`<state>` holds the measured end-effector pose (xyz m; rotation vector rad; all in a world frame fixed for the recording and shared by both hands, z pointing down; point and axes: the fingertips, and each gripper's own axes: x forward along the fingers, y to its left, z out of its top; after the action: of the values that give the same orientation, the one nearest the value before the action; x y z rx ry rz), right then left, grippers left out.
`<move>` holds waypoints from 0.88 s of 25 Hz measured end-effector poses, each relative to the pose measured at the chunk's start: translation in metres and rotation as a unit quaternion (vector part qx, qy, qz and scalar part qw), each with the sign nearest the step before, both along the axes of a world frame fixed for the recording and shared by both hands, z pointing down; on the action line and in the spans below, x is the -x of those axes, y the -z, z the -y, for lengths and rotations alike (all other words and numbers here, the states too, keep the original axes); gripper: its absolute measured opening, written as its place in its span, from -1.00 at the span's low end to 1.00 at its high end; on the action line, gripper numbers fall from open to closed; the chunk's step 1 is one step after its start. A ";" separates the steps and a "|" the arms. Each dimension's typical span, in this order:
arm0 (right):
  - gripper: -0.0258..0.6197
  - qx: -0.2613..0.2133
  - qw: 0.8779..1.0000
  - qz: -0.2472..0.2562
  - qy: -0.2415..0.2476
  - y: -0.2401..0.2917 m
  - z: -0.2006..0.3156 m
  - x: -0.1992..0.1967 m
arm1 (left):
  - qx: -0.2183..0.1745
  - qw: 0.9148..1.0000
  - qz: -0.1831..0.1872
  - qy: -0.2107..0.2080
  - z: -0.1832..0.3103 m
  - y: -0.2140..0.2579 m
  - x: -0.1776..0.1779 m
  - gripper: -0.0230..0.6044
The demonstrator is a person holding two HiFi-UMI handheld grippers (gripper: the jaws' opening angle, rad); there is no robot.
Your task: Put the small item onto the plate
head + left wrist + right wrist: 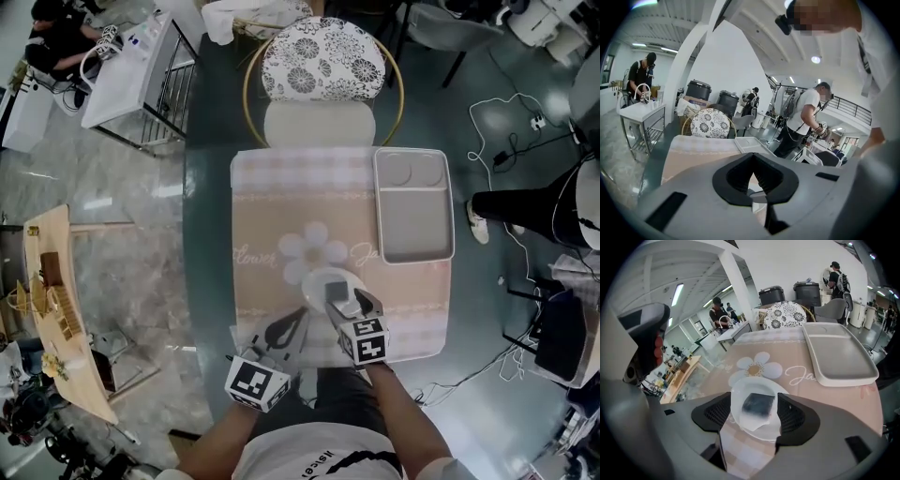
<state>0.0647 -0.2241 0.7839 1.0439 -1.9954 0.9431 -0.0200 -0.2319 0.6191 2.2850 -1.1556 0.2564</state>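
A small white plate [319, 277] sits on the near part of the pink placemat [281, 216], just below its flower print. A small dark grey item [336, 291] lies on the plate. In the right gripper view the item [758, 405] rests on the plate [754, 425] between the wide-apart jaws, touching neither. My right gripper [352, 302] [754, 412] is open, hovering over the plate's near side. My left gripper [296, 325] [753, 180] is to the left at the mat's near edge, shut with nothing in it.
A white compartment tray [412, 246] lies on the mat's right side. A chair with a patterned cushion [322, 61] stands at the table's far edge. A person's legs [525, 202] are to the right, a white cart [131, 66] far left.
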 end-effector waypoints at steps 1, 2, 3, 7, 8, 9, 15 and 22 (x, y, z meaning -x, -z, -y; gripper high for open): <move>0.06 -0.009 1.000 0.006 -0.004 0.011 0.001 0.000 | 0.000 1.000 -0.008 -0.001 -0.001 0.004 -0.001 -0.91; 0.06 -0.020 1.000 0.013 -0.008 0.024 0.002 0.000 | -0.001 1.000 -0.014 -0.004 -0.002 0.009 -0.002 -0.91; 0.06 -0.033 0.999 0.023 -0.012 0.038 0.004 0.000 | -0.003 1.000 -0.016 -0.008 -0.003 0.014 -0.004 -0.91; 0.06 -0.090 0.993 0.071 -0.027 0.103 0.002 0.011 | -0.006 0.999 -0.009 -0.032 -0.018 0.040 -0.011 -0.91; 0.06 -0.105 0.991 0.081 -0.030 0.120 0.000 0.014 | -0.007 0.999 -0.009 -0.037 -0.022 0.047 -0.013 -0.91; 0.05 -0.118 0.988 0.090 -0.032 0.135 -0.001 0.017 | -0.009 0.999 -0.008 -0.041 -0.026 0.054 -0.014 -0.91; -0.41 -0.193 0.971 0.129 -0.058 0.214 -0.010 0.027 | -0.023 0.999 -0.005 -0.047 -0.045 0.091 -0.010 -0.91; -0.73 -0.264 0.949 0.156 -0.070 0.291 -0.028 0.038 | -0.054 0.997 -0.029 -0.038 -0.067 0.146 0.000 -0.91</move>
<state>0.0270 -0.1959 0.4926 1.4069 -2.5504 0.6859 -0.0198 -0.1646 0.4731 2.4168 -1.0789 0.1576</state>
